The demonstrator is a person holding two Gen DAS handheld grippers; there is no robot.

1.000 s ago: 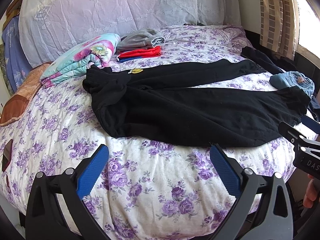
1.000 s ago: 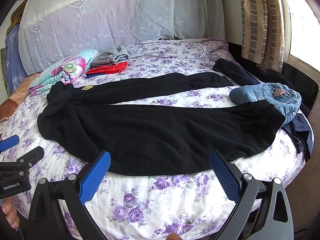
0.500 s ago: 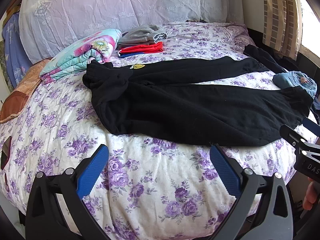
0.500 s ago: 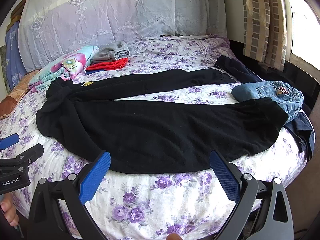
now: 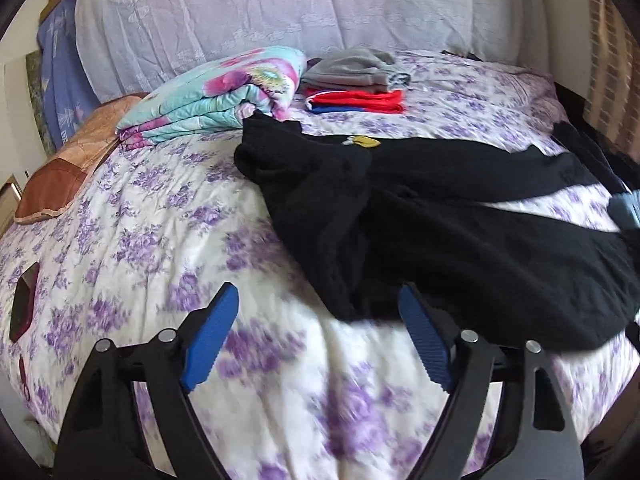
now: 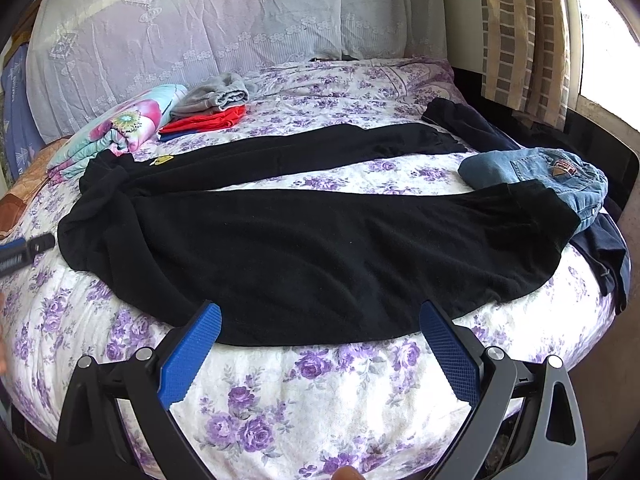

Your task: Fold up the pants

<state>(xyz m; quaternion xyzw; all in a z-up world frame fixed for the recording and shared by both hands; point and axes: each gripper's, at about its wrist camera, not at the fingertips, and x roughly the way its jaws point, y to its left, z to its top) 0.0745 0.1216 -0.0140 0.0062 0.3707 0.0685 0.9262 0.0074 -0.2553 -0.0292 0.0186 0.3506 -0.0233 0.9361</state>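
Note:
Black pants [image 6: 320, 248] lie spread flat across the bed, waistband at the left, the two legs running right; they also show in the left wrist view [image 5: 440, 224]. A small yellow tag [image 6: 162, 159] sits near the waistband. My left gripper [image 5: 318, 336] is open and empty, low over the bedspread close to the near waist corner of the pants. My right gripper [image 6: 320, 346] is open and empty, just in front of the near leg's lower edge. The left gripper's tip [image 6: 28, 246] shows at the left edge of the right wrist view.
A floral folded quilt [image 5: 224, 96] and a stack of folded grey, red and blue clothes [image 5: 356, 84] lie behind the waistband. Blue jeans [image 6: 540, 172] and dark clothing [image 6: 468, 124] lie at the bed's right edge. A curtain [image 6: 520, 40] hangs at the right.
My left gripper has moved forward and left toward the waist end of the pants. My right gripper has moved a little closer to the near leg. Both stay open.

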